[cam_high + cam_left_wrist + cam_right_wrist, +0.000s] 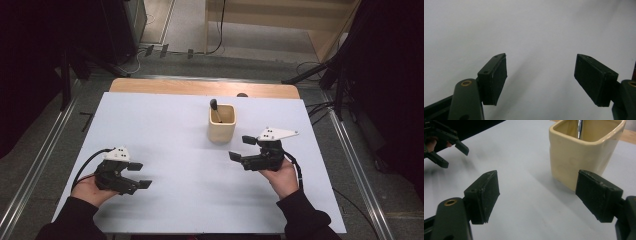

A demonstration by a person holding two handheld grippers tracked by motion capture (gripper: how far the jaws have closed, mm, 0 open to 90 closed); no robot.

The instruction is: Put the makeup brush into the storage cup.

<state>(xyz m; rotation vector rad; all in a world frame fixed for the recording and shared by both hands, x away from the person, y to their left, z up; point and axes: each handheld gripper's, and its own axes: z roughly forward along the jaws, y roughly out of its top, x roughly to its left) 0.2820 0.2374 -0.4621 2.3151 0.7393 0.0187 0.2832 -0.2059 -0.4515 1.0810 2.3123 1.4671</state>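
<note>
Left tongs wide apart, holding nothing, low over the table. Cream cup stands mid-table, dark-handled tool inside. Right tongs wide apart, holding nothing, just beside the cup; right gripper view shows the tool's metal shaft, hidden from above.

Your right tool hangs low over the pale desk, jaws spread wide with nothing between them. At two o'clock stands the cream square cup, its near corner just behind your right-hand pad, a metal handle upright inside. At ten o'clock, well apart, your left tool shows, also spread apart.
</note>
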